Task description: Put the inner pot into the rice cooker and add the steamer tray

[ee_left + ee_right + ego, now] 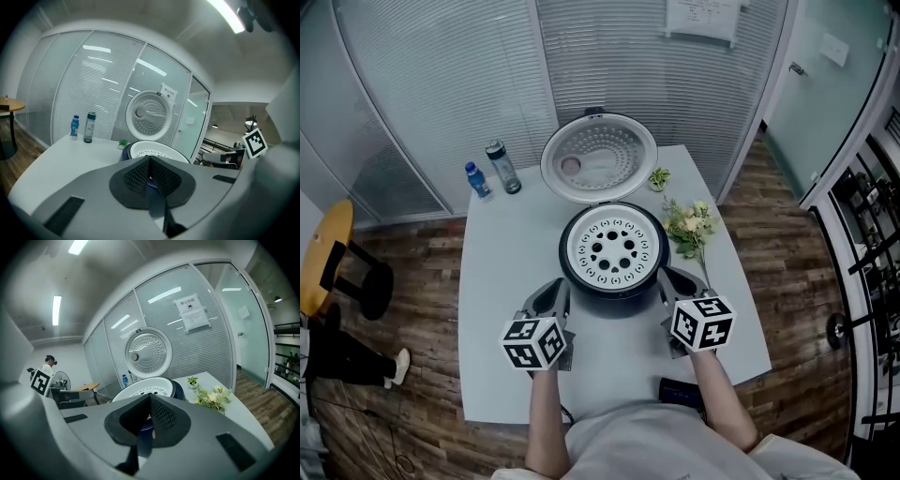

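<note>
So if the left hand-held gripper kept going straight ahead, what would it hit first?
Most likely the left hand-held gripper meets the dark side of the rice cooker, close ahead, just below the white steamer tray.

text: none legible | paper notice [191,311] on glass wall [154,310]: print blurred

The rice cooker [612,289] has a dark blue body. The steamer tray [610,248] in it is white, with rings of dark round holes. The open lid [598,157] is silver-grey inside, with circles of small dots. The table [506,272] is pale grey-white. The small bottle [476,179] is blue and the taller bottle [502,167] is dark grey. The flowers [689,225] are pale yellow with green leaves. The left gripper [557,291] and the right gripper [671,278] are grey, and each bears black-and-white square markers. The floor [427,309] is brown wood.
</note>
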Tool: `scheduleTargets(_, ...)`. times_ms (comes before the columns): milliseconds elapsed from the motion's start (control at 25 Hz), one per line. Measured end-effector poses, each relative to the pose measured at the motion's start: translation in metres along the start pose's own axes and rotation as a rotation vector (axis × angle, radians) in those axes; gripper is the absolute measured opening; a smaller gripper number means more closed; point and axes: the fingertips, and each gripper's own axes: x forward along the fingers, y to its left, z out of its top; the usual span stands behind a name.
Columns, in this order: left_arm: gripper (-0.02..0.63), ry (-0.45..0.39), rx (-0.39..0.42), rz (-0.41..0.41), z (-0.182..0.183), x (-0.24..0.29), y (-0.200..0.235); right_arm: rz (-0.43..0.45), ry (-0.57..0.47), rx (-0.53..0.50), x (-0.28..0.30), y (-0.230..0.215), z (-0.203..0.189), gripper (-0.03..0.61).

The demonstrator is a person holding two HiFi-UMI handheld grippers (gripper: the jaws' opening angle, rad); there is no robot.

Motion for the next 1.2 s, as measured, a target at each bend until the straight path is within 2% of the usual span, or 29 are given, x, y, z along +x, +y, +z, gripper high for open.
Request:
scheduleTargets(280, 0.011, 0.013, -0.002, -0.008, -0.0062, 0.0032, -0.0001, 0.006, 0.001, -0.023, 0.0018, 0.0016, -0.0010, 0.017)
scheduleTargets(600, 0.011, -0.010, 0.005, -0.001, 0.0004, 0.0007, -0.0014, 0.015, -0.002, -0.010, 0.0021, 0.0027, 0.0016, 0.017)
scheduleTargets(1200, 0.011, -0.003, -0.003, -0.016, -0.0011, 0.0076, -0.0043, 0.030, -0.018, 0.015, 0.0025, -0.0022, 0.0027, 0.017)
